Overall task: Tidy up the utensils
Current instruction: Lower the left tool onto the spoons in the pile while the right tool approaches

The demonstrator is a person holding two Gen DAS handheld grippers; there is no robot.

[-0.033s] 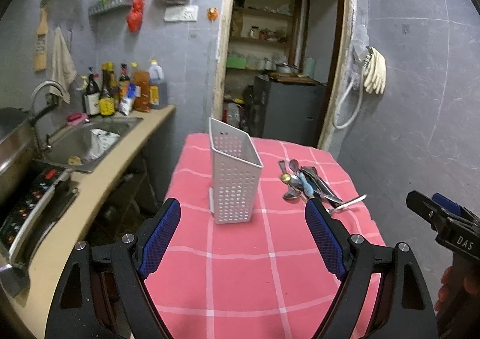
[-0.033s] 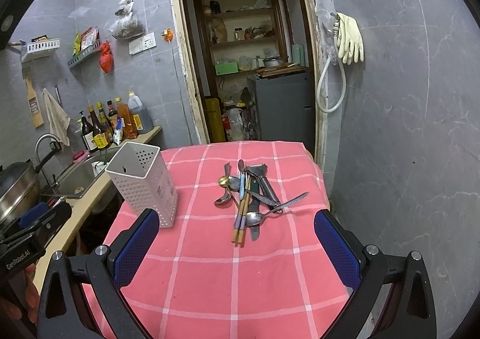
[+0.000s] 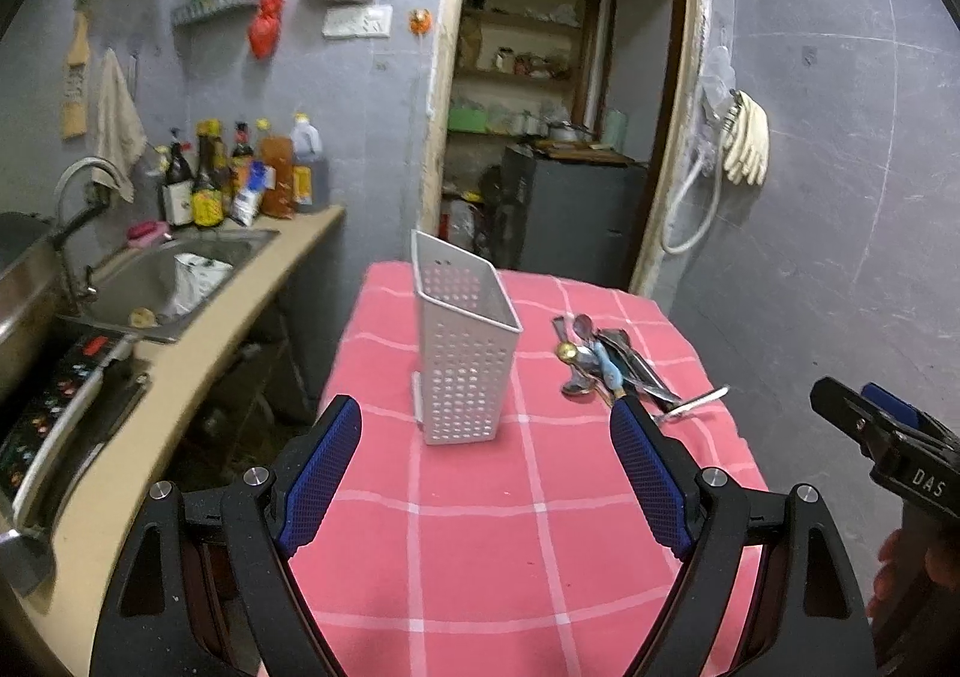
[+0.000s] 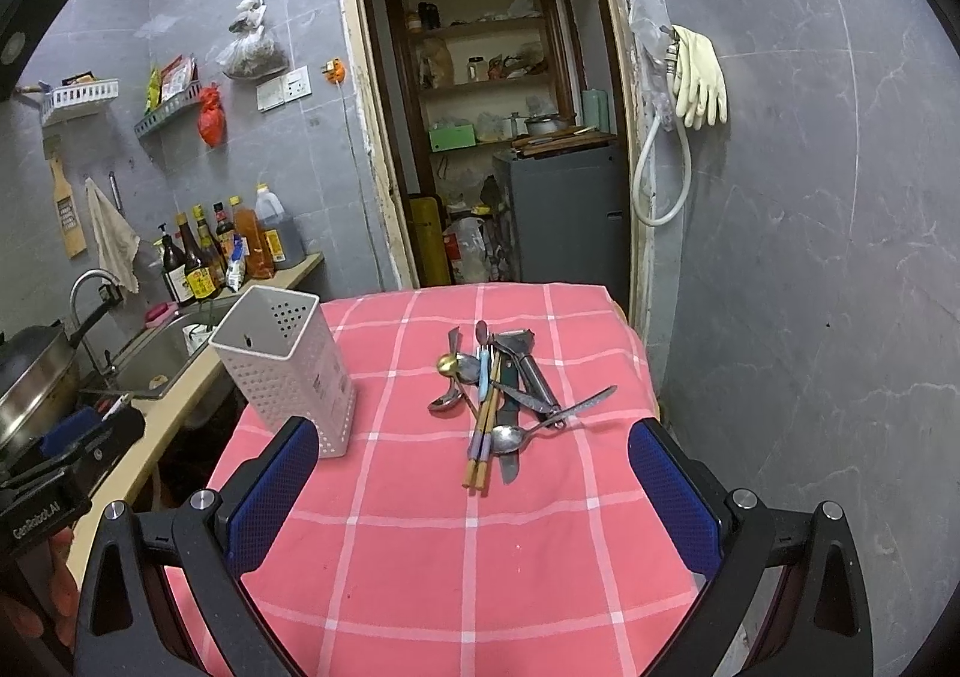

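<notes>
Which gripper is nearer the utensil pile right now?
Right. The right gripper faces the utensil pile head-on; the left gripper faces the white holder, with the pile off to its right.

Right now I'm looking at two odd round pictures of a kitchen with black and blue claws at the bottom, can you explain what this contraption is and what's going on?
No robot here: a person holds a pair of hand-operated tongs in each hand, each with a wide-angle camera looking along its fingers. One picture is from the left tongs, the other from the right tongs. Both are open and hold nothing. They hover above a table with a pink checked cloth. On it stands a white perforated holder, upright and apparently empty. Beside it, apart, lies a pile of utensils: spoons, chopsticks, a knife. Nothing is sorted yet.
</notes>
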